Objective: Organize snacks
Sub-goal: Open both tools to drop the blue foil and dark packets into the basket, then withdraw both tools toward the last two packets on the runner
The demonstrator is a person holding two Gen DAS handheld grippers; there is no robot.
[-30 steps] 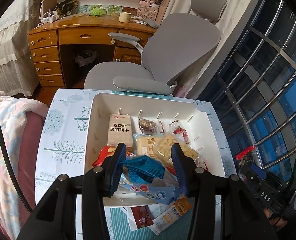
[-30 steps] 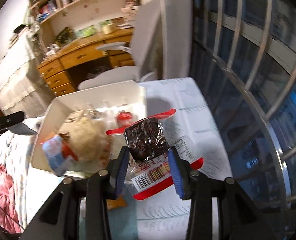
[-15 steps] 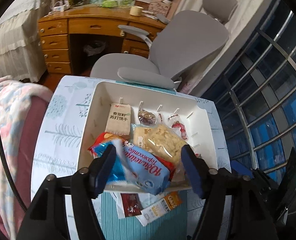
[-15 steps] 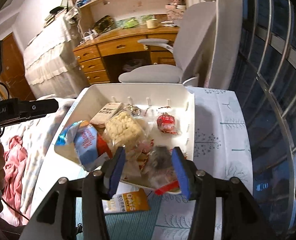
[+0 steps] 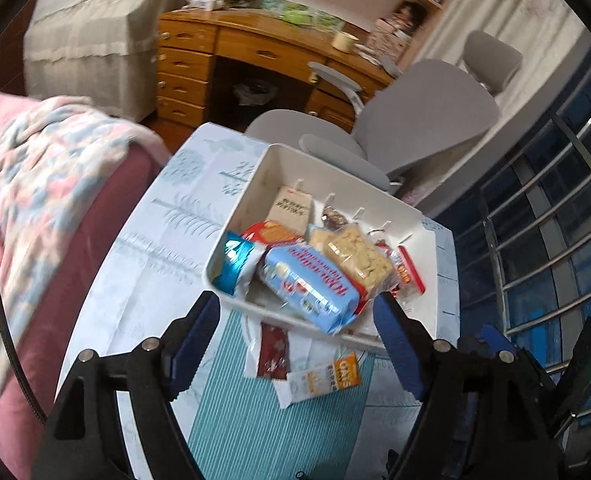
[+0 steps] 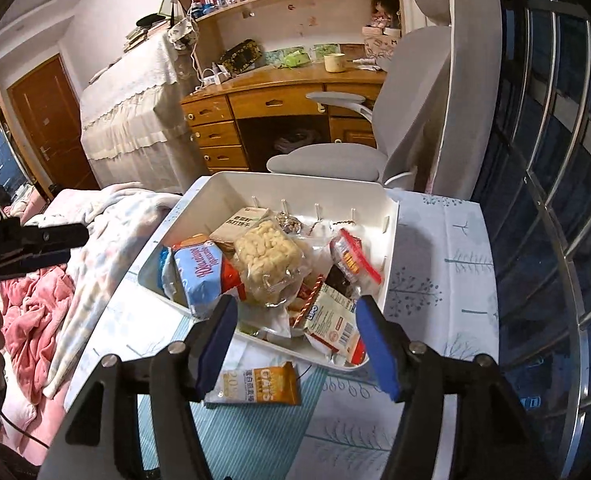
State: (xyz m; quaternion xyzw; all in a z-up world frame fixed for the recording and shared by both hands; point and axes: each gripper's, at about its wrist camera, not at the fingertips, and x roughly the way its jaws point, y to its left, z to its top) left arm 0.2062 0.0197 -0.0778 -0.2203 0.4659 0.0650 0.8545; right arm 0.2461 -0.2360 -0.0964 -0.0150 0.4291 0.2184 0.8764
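Both grippers have just been opening, and the packets they pinched a second ago now lie in the white bin (image 6: pixel 391 216). Now the left gripper (image 5: pixel 295 320) stands spread above the near rim with nothing between its fingers, and the blue biscuit packet (image 5: pixel 311 284) hangs partly over that rim. The right gripper (image 6: pixel 293 320) is also spread and empty; the red-edged packet (image 6: pixel 353 258) leans inside the bin at its right side, half covered by other wrappers. A clear bag of pale puffs (image 6: pixel 267 256) lies on top of the pile and hides what is under it. On the table (image 6: pixel 435 280), just before the bin, lies an orange oats bar (image 6: pixel 255 388), partly hidden by a right finger. A dark red sachet (image 5: pixel 272 350) lies beside it, its print too small to read.
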